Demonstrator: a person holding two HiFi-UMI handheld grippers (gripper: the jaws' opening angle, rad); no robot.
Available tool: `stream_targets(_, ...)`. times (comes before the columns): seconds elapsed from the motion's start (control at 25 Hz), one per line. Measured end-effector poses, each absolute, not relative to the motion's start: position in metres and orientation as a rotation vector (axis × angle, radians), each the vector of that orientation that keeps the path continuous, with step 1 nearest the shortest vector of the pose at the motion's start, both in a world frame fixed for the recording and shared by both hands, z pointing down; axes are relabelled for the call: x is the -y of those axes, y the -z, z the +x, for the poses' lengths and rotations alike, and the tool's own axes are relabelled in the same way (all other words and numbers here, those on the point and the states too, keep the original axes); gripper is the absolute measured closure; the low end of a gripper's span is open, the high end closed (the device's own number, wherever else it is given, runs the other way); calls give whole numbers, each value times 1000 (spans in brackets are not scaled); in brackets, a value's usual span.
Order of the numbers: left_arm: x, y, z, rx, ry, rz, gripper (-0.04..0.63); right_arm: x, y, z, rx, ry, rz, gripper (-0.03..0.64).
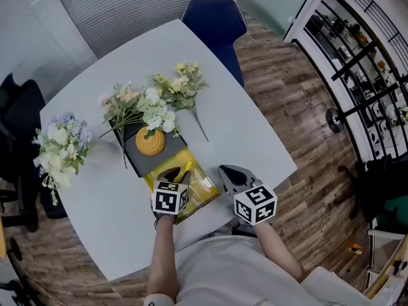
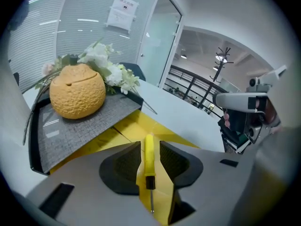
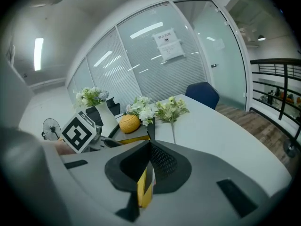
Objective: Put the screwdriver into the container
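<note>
The screwdriver, with a yellow handle and a thin metal shaft, lies in the open yellow container, handle pointing away from me. My left gripper hangs over it, open: a pad stands on each side of the handle with a gap showing. In the head view the screwdriver shows as a yellow stick in the container, just ahead of the left gripper. My right gripper sits at the container's right side, shut on a flat yellow flap that seems to belong to it.
A dark grey tray with an orange-shaped object touches the container's far side. Artificial flowers lie behind it, and another bunch stands at the left. A blue chair is at the table's far edge.
</note>
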State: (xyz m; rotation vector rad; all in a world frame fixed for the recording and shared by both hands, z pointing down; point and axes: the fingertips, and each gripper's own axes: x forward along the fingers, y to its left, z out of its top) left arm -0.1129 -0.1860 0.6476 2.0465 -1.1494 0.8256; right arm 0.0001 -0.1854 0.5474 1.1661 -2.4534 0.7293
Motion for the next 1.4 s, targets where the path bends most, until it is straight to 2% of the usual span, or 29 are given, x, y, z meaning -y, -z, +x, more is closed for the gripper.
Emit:
stream_targets(0.64,164,-544,-145,1376,-523,2153,529,162,-498,-18,2583,-615,1172,601)
stream_targets(0.92,143,-507,-155,1452,-405,2180,578,147,-473,-26,2648,-541,1169,601)
stream_targets(1.4,127,-483,-167,1547,-352,2197,588,128,-457,-33,2681,-470,1156,601)
